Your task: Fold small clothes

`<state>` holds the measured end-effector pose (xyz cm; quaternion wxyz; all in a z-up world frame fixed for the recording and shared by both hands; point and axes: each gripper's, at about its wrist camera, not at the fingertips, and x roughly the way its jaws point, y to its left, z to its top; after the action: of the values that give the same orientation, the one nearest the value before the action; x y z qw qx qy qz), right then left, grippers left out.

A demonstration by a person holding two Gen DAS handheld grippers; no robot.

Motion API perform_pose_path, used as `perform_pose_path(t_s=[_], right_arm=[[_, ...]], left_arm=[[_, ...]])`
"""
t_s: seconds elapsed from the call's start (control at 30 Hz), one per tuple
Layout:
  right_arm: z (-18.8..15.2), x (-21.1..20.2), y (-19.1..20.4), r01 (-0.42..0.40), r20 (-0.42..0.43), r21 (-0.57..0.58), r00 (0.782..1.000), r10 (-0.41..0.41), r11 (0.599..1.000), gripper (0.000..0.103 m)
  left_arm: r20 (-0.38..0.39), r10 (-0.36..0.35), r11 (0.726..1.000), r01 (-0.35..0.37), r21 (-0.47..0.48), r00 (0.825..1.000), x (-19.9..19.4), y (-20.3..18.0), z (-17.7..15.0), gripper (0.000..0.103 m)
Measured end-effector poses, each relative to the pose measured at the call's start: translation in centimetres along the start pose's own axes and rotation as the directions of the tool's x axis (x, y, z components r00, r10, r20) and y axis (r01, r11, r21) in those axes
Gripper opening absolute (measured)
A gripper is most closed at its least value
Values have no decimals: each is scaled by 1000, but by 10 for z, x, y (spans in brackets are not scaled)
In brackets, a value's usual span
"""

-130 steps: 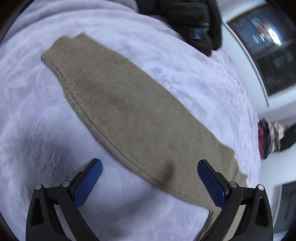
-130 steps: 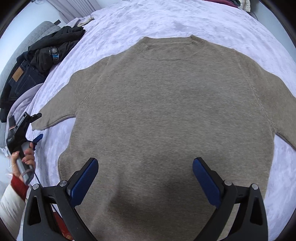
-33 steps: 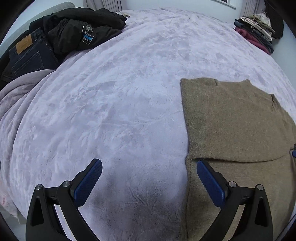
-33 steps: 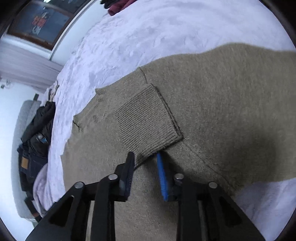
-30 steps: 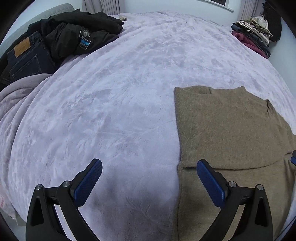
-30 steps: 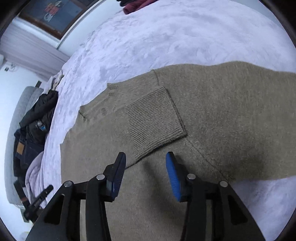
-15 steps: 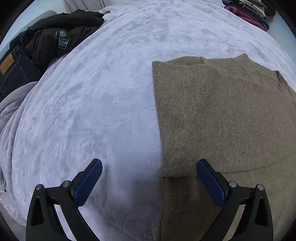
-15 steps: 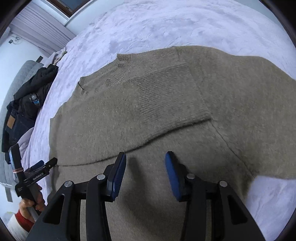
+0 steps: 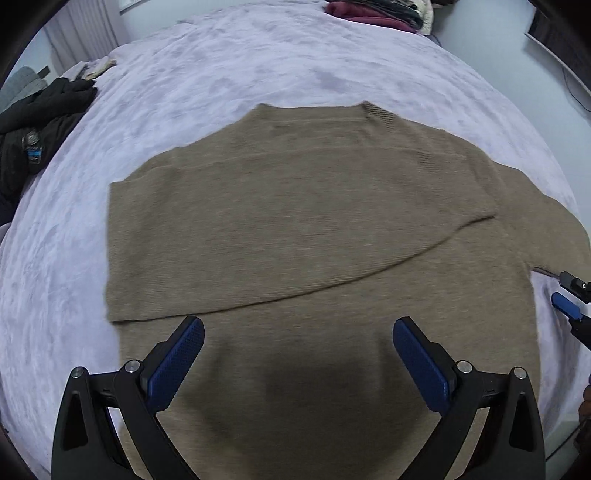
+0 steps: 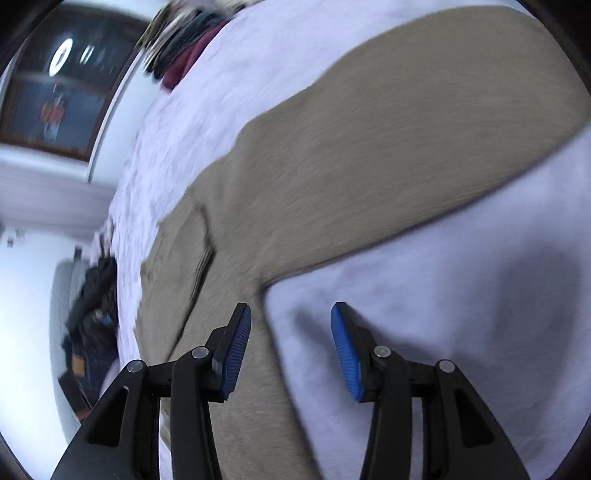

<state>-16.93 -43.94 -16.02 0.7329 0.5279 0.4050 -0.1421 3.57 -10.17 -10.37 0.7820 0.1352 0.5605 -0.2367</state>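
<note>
A tan knit sweater (image 9: pixel 295 229) lies flat on the lilac bed cover (image 9: pixel 258 62). Its left sleeve is folded across the chest. My left gripper (image 9: pixel 297 354) is open and empty, hovering over the sweater's lower body. My right gripper (image 10: pixel 290 332) is open and empty, over the spot where the right sleeve (image 10: pixel 424 147) meets the body, one finger above the knit and one above the cover. The right sleeve lies stretched out to the side. The right gripper's blue tip (image 9: pixel 567 304) shows at the right edge of the left wrist view.
Dark jackets and jeans (image 9: pixel 33 136) are heaped at the bed's left side. A stack of folded clothes (image 9: pixel 376 11) sits at the far edge. A dark framed screen (image 10: pixel 55 85) stands on the wall past the bed.
My left gripper has swung right and now faces the sweater's middle. My right gripper has opened wider and moved right to the base of the outstretched right sleeve; its view is blurred.
</note>
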Motion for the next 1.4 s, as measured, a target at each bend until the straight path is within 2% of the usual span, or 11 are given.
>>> perform_pose_path(t_s=[0.1,0.33,0.57,0.73,0.83,0.9,0.97,1.07,1.23,1.3,1.4], right_arm=[[11,-27,-30,9,97,90,995,-18,996,49],[42,-71,-88,-26,272,229,962,-38,973,50],[70,-71,-100,-111,313,240,949,32,964,50],[84,-72,-111,-200,348,301,933,87,932,50],[87,-67,-117,-279,354,356,923,148,892,44],[88,-61,-117,-341,359,367,910,206,865,8],[90,-56,-112,-401,369,361,890,266,842,8],[94,-54,-94,-453,380,311,865,328,835,8],[106,-45,-40,-527,342,211,829,443,824,8],[109,-37,-9,-547,303,156,819,488,822,8],[107,-20,42,-549,216,62,823,526,834,8]], left_arm=[[-8,-61,997,61,36,998,4,-45,6,103],[14,-91,988,88,123,996,12,-119,19,103],[61,-84,990,76,120,995,27,-170,41,103],[49,-25,983,16,182,998,52,-197,47,103],[26,-38,985,33,170,999,57,-191,45,103],[33,-47,987,41,153,998,52,-182,45,103],[40,-45,989,39,145,998,47,-172,44,103],[61,-38,992,30,125,997,38,-153,44,103],[79,-30,997,25,67,996,26,-118,46,103],[91,-18,999,14,48,996,20,-103,44,103],[105,8,1000,-10,14,994,14,-73,43,103]])
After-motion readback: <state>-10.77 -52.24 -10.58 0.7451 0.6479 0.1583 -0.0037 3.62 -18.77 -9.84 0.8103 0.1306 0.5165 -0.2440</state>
